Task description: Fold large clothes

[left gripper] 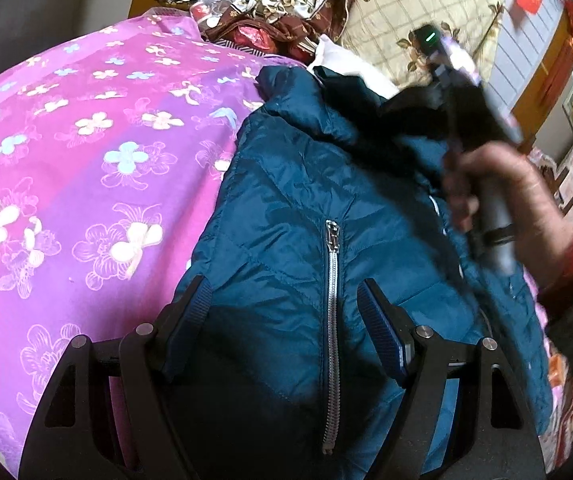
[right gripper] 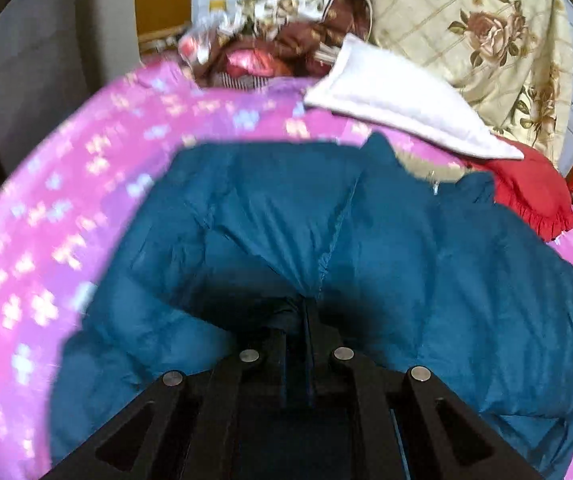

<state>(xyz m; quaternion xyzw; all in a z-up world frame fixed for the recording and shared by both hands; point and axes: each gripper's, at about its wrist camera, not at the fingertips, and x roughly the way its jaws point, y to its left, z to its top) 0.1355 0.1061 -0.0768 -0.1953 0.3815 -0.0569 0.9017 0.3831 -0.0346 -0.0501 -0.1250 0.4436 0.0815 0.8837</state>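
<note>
Pink floral bedspread (left gripper: 86,140), teal jacket (left gripper: 286,200) under parted left jaws, right jaws clamping its fabric

My two wrist cameras both look steeply down, close over the blue jacket (left gripper: 306,184) on the bed (left gripper: 86,140), sharing the far pillows (right gripper: 478,40).

One teal down jacket (right gripper: 426,280) lies on one pink floral bedsheet (left gripper: 86,140). Behind sit one white pillow (right gripper: 398,100), one red cushion (right gripper: 534,192) and one rose-print quilt (right gripper: 486,32).
</note>
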